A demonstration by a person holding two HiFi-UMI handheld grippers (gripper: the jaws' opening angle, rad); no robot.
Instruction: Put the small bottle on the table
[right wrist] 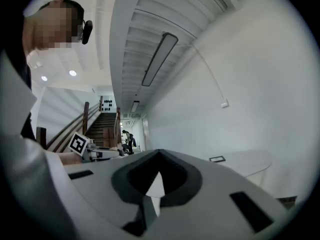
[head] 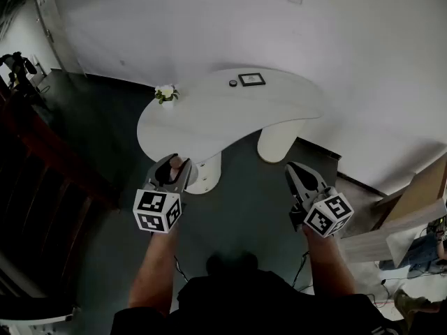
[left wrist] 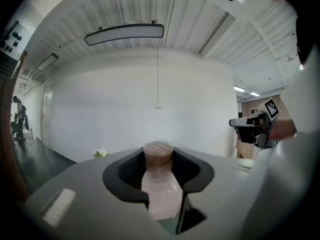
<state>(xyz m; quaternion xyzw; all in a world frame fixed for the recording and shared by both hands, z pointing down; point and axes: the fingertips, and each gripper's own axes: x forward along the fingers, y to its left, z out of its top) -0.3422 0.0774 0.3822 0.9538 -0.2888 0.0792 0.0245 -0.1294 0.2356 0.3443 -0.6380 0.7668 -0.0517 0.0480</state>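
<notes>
One brown-topped small bottle (left wrist: 160,191) stands clamped in the left gripper (head: 170,172).

Person is wearing a dark top (head: 244,302), forearms bare. Left gripper (head: 173,166) and right gripper (head: 297,171) are showing grey shells; left cube (head: 157,211) and right cube (head: 328,216) are bearing black-and-white square markers.
</notes>
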